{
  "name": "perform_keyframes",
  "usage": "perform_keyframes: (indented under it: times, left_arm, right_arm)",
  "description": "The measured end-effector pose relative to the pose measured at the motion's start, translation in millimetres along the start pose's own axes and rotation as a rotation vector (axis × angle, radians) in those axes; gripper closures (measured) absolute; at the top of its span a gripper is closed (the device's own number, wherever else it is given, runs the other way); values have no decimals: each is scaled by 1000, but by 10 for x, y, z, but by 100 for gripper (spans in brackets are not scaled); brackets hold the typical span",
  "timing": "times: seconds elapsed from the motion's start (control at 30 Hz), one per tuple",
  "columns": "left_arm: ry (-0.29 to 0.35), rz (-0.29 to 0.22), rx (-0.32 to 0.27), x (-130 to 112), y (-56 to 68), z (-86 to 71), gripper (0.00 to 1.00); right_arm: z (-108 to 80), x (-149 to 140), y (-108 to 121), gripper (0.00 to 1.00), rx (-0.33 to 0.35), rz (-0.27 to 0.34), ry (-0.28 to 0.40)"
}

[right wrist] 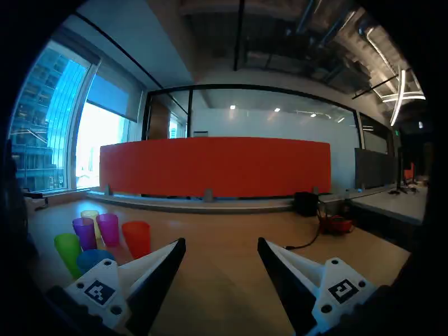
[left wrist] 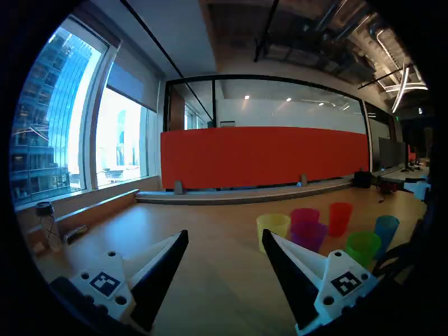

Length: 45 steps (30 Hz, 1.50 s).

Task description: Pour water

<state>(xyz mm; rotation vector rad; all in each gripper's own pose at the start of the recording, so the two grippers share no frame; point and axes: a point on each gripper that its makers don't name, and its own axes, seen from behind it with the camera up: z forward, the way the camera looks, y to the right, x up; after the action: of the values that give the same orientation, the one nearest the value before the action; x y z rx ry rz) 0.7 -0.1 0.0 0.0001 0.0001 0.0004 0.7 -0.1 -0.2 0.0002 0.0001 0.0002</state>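
**Left gripper view: cups (left wrist: 311, 235) untouched, both tools empty**

Left gripper (left wrist: 224, 252) has its fingers apart with nothing between them, hanging over the table (left wrist: 213, 221). The cups stand ahead and to its right. The yellow cup (left wrist: 273, 231) is nearest its finger line and the green cup (left wrist: 363, 246) is on the outer edge.

Right gripper view: right gripper (right wrist: 221, 257) is also spread and empty. The same cluster sits low on its left, with the blue cup (right wrist: 92, 259) just beside its left finger.

Can't tell which cup holds water; no fill level is visible from here.

My read is that the step in hand is reach and grab.
- Take an edge cup, since they're packed close and a middle pick would likely knock neighbours.
- Straddle it mid-height and keep it upright.
- Close until both fingers press, then lift straight before tilting.
- Squeeze lightly: these look like thin plastic and may flex and slop.
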Motion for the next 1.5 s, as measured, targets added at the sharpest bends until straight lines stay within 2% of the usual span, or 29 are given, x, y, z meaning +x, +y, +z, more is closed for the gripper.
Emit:
perform_keyframes:
  times: [0.2,0.5,0.87,1.2,1.5]
  left_arm:
    - [10,-1,-8,241,-10,-3,2]
    - [35,-23,-56,918,12,10,2]
    - [22,-19,-81,1519,-10,76,2]
    - [21,-36,-124,2020,29,122,2]
    - [28,-46,-197,2376,124,123,2]
  right_arm:
    - [-55,255,-11,1,13,7,0]
    - [-84,759,7,1,34,22,-19]
    - [-14,1407,-41,1,78,29,-3]
    - [33,1802,-102,1,114,28,-9]
    - [62,2112,-131,1,134,26,-3]
